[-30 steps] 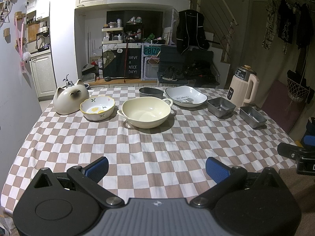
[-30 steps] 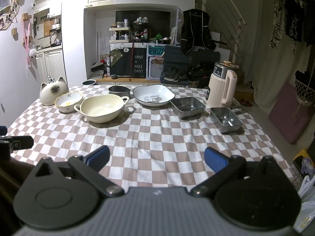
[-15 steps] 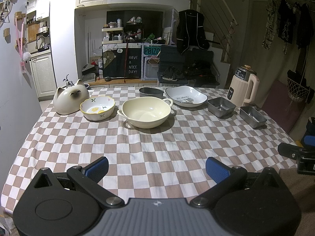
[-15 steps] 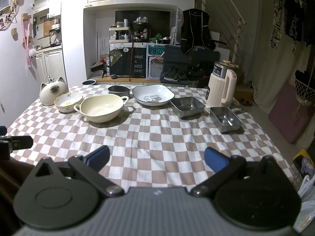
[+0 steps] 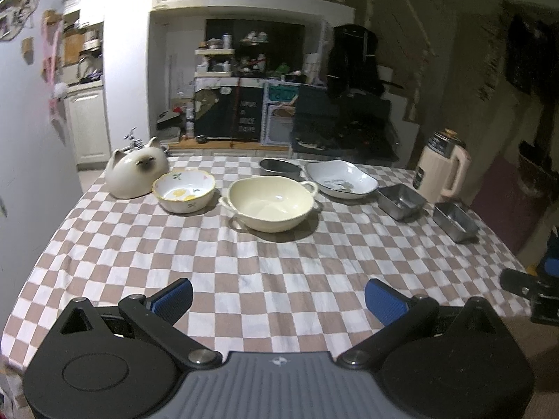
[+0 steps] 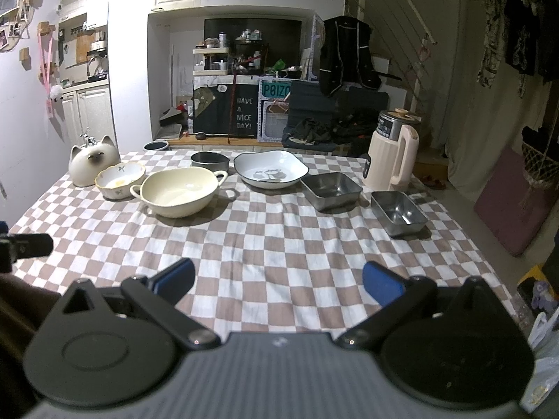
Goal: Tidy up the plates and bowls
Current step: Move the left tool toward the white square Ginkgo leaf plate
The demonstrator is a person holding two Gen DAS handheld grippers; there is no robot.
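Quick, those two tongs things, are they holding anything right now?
Left tongs: open, holding nothing, above the checked tablecloth.
Right tongs: open, holding nothing, also short of the dishes.

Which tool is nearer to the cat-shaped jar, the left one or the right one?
Left. The left tool is at the near table edge, toward the side where the cat-shaped jar stands at the far left corner. The right tool is further right, so further from it.
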